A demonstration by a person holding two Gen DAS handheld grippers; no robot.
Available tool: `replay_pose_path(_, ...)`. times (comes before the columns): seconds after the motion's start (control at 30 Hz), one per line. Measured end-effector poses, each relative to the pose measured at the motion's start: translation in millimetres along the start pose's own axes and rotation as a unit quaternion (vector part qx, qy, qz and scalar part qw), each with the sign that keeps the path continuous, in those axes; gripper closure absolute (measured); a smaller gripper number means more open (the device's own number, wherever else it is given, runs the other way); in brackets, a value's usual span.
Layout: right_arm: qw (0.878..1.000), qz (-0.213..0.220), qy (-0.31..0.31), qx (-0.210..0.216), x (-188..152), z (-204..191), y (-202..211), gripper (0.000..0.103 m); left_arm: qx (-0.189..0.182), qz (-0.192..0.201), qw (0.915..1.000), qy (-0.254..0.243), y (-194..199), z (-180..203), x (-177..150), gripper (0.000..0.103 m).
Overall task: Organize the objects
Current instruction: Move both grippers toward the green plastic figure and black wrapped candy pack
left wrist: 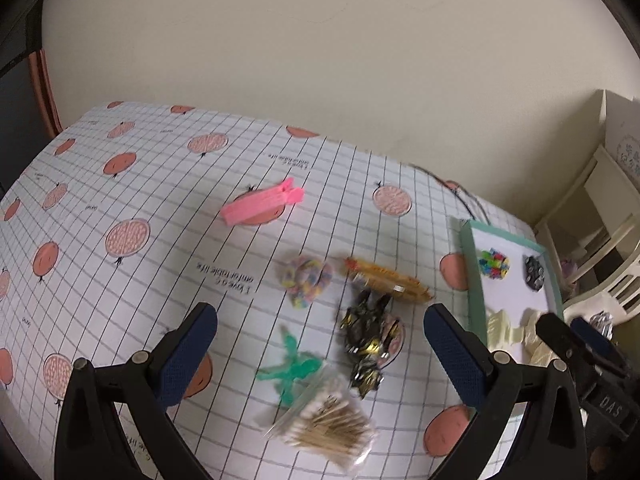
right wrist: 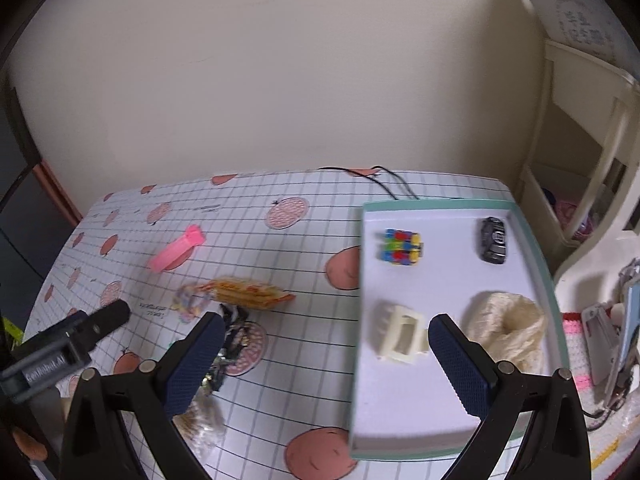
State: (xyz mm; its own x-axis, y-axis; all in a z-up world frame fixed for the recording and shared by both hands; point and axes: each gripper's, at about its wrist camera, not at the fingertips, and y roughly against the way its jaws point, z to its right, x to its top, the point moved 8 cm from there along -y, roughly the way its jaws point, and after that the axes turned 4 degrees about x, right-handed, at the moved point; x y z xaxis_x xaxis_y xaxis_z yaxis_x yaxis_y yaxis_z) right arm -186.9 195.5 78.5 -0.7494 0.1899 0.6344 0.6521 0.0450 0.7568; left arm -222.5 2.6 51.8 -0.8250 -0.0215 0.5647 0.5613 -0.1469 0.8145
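Tray (right wrist: 536,272): teal-rimmed, white floor, at the table's right end. It holds a multicoloured block toy (right wrist: 400,246), a dark toy car (right wrist: 493,239), a cream hair claw (right wrist: 400,334) and a cream mesh bundle (right wrist: 508,326). Loose on the gridded tablecloth (left wrist: 160,208): pink clip (left wrist: 262,205), yellow packet (left wrist: 386,280), pastel scrunchie (left wrist: 306,280), black-gold item (left wrist: 366,332) (blurred, possibly wrappers), green figure (left wrist: 292,368), bagged cotton swabs (left wrist: 328,420). Left gripper (left wrist: 320,344) and right gripper (right wrist: 326,354): fingers spread wide, holding nothing.
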Motion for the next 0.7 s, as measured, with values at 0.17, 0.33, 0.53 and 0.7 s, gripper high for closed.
replay_pose_path(0.17,1.000,-0.023,0.007,0.003,-12,-13,-19,0.000,0.011,-0.024,0.9996,-0.006,-8,-10,-19,0.000)
replay_pose_path(0.33,0.999,-0.034,0.003,0.015,-19,-20,-26,0.000,0.031,-0.058,0.9978,-0.010,-27,-19,-34,0.000)
replay_pose_path(0.53,0.999,-0.048,0.005,0.021,-26,-28,-40,0.000,0.037,-0.076,0.9964,0.003,-44,-29,-45,0.000)
replay_pose_path(0.7,0.998,-0.051,0.008,0.029,-30,-37,-50,0.000,0.046,-0.067,0.9966,0.010,-51,-36,-48,0.000)
